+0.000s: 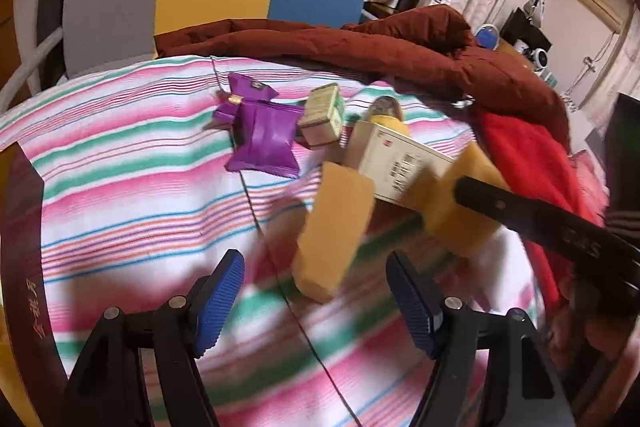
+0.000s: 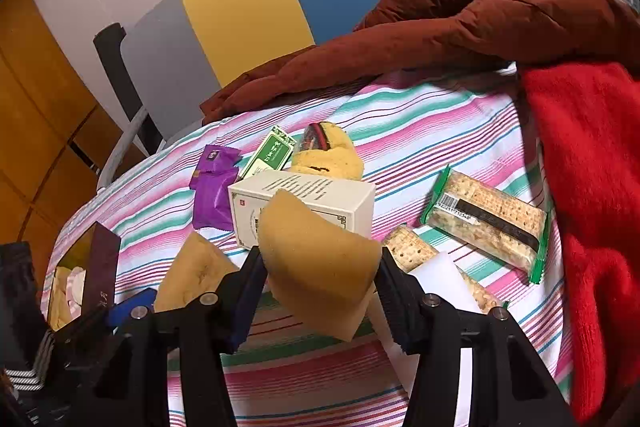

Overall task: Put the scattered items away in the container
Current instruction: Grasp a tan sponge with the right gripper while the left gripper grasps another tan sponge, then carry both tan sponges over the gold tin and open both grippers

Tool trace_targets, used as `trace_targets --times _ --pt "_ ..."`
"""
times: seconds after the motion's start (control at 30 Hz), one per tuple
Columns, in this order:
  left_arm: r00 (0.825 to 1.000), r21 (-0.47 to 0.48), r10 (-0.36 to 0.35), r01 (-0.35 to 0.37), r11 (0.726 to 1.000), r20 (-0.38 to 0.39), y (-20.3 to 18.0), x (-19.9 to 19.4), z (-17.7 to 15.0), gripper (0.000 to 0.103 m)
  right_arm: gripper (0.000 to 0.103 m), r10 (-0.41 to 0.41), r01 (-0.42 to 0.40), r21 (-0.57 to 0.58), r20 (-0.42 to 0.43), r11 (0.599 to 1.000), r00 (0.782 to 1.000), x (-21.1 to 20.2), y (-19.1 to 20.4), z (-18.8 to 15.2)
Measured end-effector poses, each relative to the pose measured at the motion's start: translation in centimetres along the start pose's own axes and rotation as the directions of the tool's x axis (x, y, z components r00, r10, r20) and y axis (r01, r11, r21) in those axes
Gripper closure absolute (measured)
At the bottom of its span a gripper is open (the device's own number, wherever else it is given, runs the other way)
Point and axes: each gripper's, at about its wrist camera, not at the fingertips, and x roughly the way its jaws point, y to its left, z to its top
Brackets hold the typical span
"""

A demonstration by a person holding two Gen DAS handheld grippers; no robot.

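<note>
My right gripper [image 2: 320,291] is shut on a yellow sponge [image 2: 320,263] and holds it above the striped bedsheet [image 2: 420,119]. In the left wrist view that gripper carries the sponge [image 1: 332,231] in from the right. My left gripper [image 1: 316,299] is open and empty just below it. On the sheet lie a white box [image 2: 316,199], two purple packets [image 1: 264,139], a green-and-white carton [image 1: 324,115], a yellow bun packet [image 2: 328,151] and two cracker packs [image 2: 488,223]. The dark container [image 2: 100,267] stands at the left with items inside; its wall also shows in the left wrist view [image 1: 24,255].
A brown jacket [image 2: 460,39] and a red fleece [image 2: 592,207] are piled at the back and right of the bed. A grey, yellow and blue headboard [image 2: 248,23] stands behind. A thin dark cord [image 1: 256,219] runs across the sheet.
</note>
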Motion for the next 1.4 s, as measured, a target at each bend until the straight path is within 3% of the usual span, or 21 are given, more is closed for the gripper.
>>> trace_targets --times 0.17,0.27,0.47,0.73,1.4 --pt "1.000 0.036 -0.008 0.008 0.999 -0.014 -0.2 1.8 0.2 0.034 0.048 0.003 -0.003 0.011 0.002 1.000 1.000 0.0 -0.1 0.1" --pt "0.999 0.046 -0.047 0.048 0.998 -0.015 -0.5 2.6 0.0 0.069 0.048 0.002 -0.002 0.008 0.003 1.000 1.000 0.0 -0.1 0.0" --pt "0.998 0.072 -0.034 0.031 0.997 0.049 -0.7 1.7 -1.6 0.072 0.048 0.006 -0.006 0.012 0.006 1.000 1.000 0.0 -0.2 0.0" --pt "0.995 -0.042 -0.059 0.063 0.997 0.082 1.3 -0.3 -3.4 0.073 0.048 0.027 -0.026 -0.027 0.014 0.999 1.000 -0.2 0.6 -0.1" --pt "0.976 -0.103 -0.061 0.084 0.991 0.209 5.2 -8.9 -8.3 0.074 0.048 0.078 -0.078 -0.161 -0.005 0.984 0.997 0.0 3.9 -1.4"
